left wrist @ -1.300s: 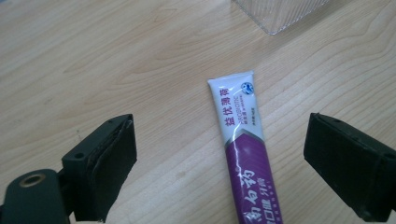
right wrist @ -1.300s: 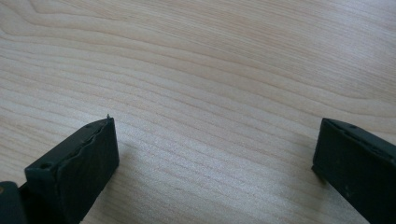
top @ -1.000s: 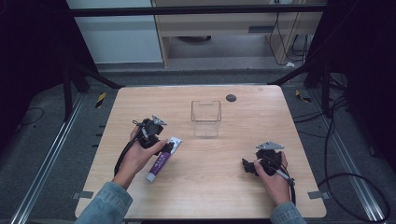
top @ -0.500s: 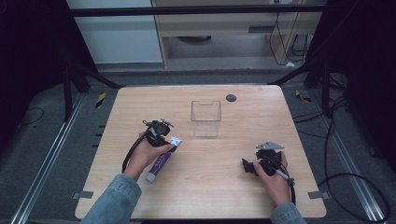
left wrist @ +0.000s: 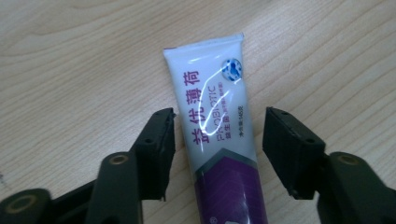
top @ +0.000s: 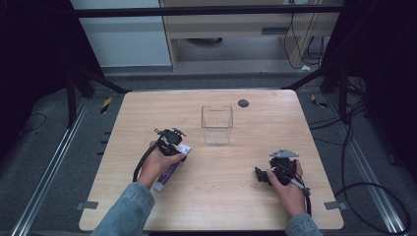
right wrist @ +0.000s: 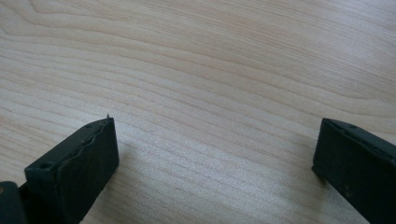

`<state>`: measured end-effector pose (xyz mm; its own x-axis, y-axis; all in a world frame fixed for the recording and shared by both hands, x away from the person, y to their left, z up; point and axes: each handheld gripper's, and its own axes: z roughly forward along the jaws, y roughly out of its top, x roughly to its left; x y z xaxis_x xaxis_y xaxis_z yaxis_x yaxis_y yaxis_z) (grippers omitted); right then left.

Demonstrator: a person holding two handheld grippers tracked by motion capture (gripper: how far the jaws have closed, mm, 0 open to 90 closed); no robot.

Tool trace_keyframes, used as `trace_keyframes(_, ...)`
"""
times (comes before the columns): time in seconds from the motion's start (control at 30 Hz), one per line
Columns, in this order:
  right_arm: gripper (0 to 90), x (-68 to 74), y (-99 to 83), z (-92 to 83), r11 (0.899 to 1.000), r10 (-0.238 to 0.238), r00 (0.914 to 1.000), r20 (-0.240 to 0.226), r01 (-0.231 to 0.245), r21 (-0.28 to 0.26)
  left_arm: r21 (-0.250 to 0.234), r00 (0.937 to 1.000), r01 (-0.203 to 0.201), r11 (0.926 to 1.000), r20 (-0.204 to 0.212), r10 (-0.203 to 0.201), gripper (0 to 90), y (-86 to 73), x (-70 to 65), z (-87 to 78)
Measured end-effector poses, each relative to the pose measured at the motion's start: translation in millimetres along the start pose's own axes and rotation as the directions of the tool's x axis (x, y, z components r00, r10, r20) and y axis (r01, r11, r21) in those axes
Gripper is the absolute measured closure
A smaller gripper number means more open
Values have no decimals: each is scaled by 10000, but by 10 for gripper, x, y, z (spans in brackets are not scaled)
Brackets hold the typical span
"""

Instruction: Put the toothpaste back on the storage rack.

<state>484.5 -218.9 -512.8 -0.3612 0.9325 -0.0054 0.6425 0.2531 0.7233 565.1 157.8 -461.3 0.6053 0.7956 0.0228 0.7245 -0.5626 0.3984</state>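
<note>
So the left gripper (top: 173,143) is down over the white end of the tube (left wrist: 219,140), jaws half open and just been closing in. The tube sits between them, but there's a visible gap on both sides in the left gripper view, so the pads aren't pressing on it yet. The tube itself lies flat on the desk (top: 236,206), left of centre, white crimped end toward the far side and the purple end toward the person.

The right gripper (top: 275,173) has its jaws spread wide with just bare wood between them, holding nothing.

The left hand (top: 156,164) reaches forward from the near edge, sleeve showing, with the gripper tipped down at the tube. The right hand (top: 287,189) rests low on the right side of the desk, well apart from the tube, its gripper pointing left.

The clear box (top: 217,125) stands upright near the middle, a bit past the tube, with nothing inside. A small dark disc (top: 243,103) sits just beyond it.
</note>
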Motion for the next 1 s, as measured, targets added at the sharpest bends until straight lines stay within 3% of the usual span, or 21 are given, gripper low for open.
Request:
trace_keyframes(0.43,4,0,0,0,10000,-1,10000,0,1,-2,453,9998,-40,9990,201,31,461,-12,13,75)
trace_keyframes(0.9,4,0,0,0,10000,-6,10000,0,6,-1,327,9999,74,9994,116,-78,539,-37,-20,69)
trace_keyframes(1.0,4,0,0,0,10000,-7,10000,0,7,-2,327,9997,-106,9994,207,100,586,-39,-37,65)
